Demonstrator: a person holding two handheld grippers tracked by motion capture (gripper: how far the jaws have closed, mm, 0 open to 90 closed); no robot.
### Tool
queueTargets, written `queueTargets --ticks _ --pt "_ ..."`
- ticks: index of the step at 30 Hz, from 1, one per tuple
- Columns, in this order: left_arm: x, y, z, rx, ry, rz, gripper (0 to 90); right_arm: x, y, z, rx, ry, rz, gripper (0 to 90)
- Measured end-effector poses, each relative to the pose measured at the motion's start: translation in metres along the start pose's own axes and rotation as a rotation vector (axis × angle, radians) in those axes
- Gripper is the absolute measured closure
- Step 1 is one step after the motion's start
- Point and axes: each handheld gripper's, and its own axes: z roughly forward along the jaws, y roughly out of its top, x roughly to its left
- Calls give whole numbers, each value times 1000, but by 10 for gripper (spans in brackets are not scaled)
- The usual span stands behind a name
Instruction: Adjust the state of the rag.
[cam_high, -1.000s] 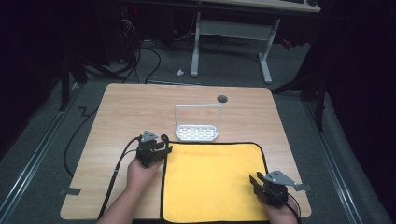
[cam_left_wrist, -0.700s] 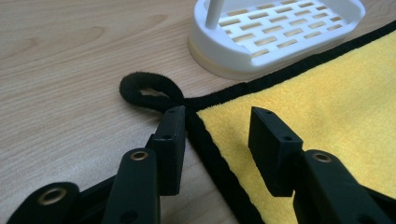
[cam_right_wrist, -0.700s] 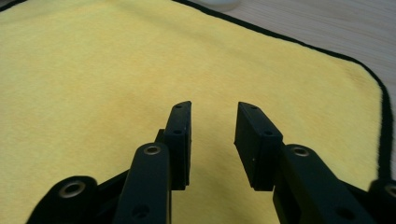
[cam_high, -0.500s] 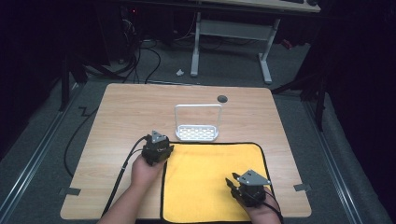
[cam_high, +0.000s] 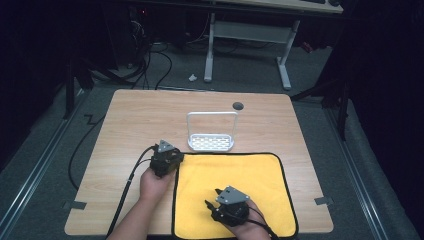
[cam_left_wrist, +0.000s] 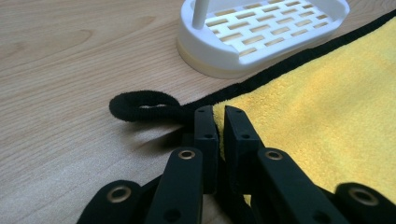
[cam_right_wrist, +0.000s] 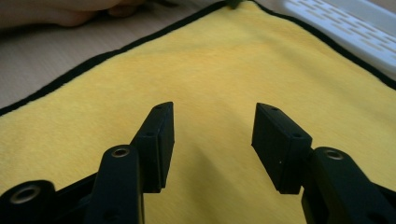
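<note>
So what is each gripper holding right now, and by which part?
The left gripper has just closed on the yellow cloth, pinching its black-edged far-left corner beside the hanging loop. The right gripper hangs open over the cloth, holding nothing.

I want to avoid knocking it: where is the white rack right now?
In the high view the white rack stands mid-table, touching the yellow cloth's far edge, just right of the left gripper.

Light wood-grain tabletop (cam_high: 130, 125), rectangular with rounded corners, seen from above. A yellow cloth (cam_high: 235, 185) with black edging lies flat on its near half, right of centre; a black loop (cam_left_wrist: 142, 105) at the cloth's far-left corner rests on the wood. A white slotted tray (cam_high: 212, 143) with an arched handle stands just beyond the cloth's far edge. A small dark round spot (cam_high: 238, 106) marks the far side.
</note>
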Motion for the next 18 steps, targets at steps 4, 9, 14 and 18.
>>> queueTargets --ticks 4,9,14,18 --pt "1 0 0 0 -6 -9 839 22 10 18 22 40 -59 468" --pt "1 -1 -1 -4 -7 -12 839 45 19 38 37 100 -100 485" --pt "2 -1 -2 -9 -11 -17 837 59 27 49 37 148 -95 482" --pt "2 -1 -2 -8 -15 -18 835 65 30 56 50 181 -85 471"
